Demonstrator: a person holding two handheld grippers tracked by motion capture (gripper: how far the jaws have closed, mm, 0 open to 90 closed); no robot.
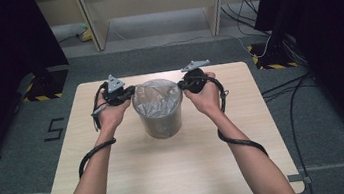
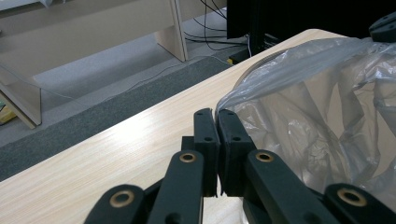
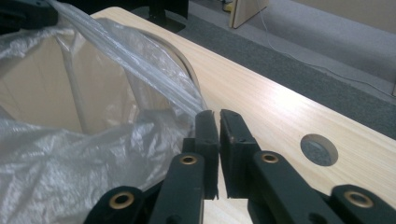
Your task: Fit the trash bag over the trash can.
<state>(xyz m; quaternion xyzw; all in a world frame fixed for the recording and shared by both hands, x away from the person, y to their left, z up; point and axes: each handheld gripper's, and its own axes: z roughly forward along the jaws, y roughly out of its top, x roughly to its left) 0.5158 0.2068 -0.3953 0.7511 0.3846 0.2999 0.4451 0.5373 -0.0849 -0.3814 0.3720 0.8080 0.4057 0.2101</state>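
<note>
Two hand-held grippers: the left hand-held gripper [image 1: 128,93] and the right hand-held gripper [image 1: 183,86]. Between them stands one bin [image 1: 161,121], lined with one clear plastic bag [image 1: 157,100] (crumpled), on one tabletop [image 1: 170,178].

One camera sits high above the person's side and looks forward and down at the whole pale wooden desk [image 1: 170,178] from far off. Two more cameras ride on the hand tools, very close, each looking out along its own black jaws. Both face the thin clear plastic bag [image 2: 327,107] in the round grey bin [image 1: 162,121] from opposite sides. All three views share that bag and the desk top.
</note>
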